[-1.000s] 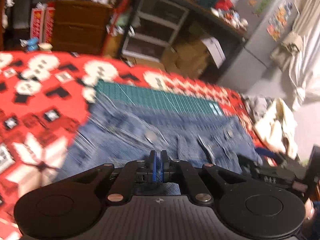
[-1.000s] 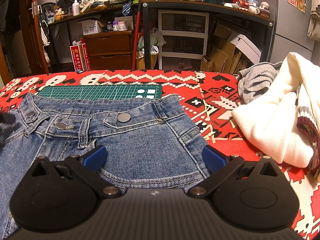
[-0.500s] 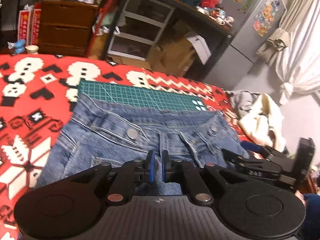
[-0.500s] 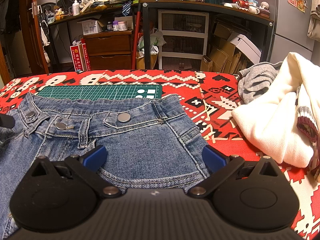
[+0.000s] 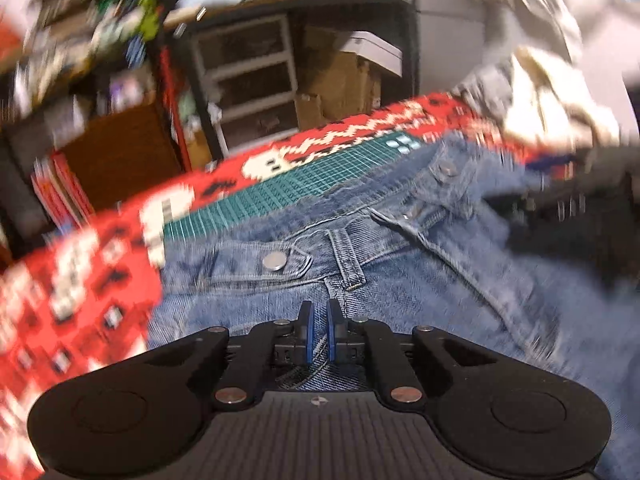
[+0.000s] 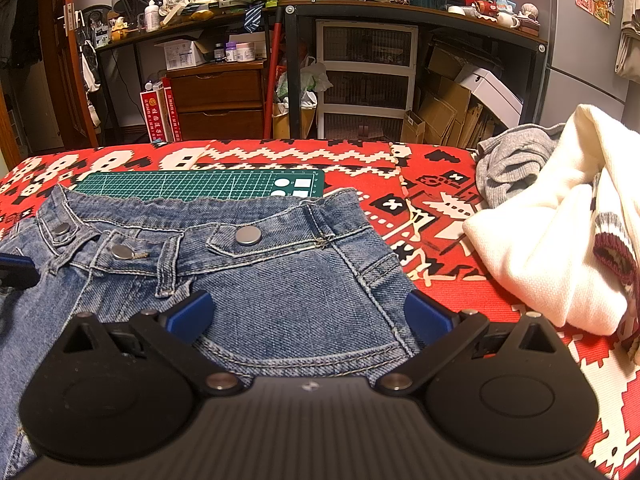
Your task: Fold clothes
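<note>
The blue jeans (image 6: 280,280) are lying flat on a red and white patterned cloth (image 6: 420,184), with the waistband facing away from the cameras. The top edge of the jeans is lying over the near edge of a green cutting mat (image 6: 192,184). Two round metal buttons are showing near the waistband.

The right tool (image 6: 308,316) is sitting low over the jeans, above a front pocket. Its two blue fingers (image 6: 192,312) are spread wide apart, and it is gripping nothing. The denim is showing in the gap between them.

The left tool (image 5: 318,334) is sitting over the middle of the jeans, just below a belt loop. Its blue fingers (image 5: 306,332) are pulled close together, with only a thin gap. Denim is showing in that gap, but I cannot tell if the fingers are pinching the cloth or just sitting above it. The left picture is blurry.

In the right view, the tip of the left tool is peeking in at the left edge, beside the jeans.

To the right of the jeans, a cream sweater (image 6: 560,248) is lying in a heap on the cloth. A gray garment (image 6: 508,168) is bunched up just behind it.

Behind the cloth, a wooden drawer chest (image 6: 220,104) and white plastic drawers (image 6: 366,80) are standing under a messy shelf.
</note>
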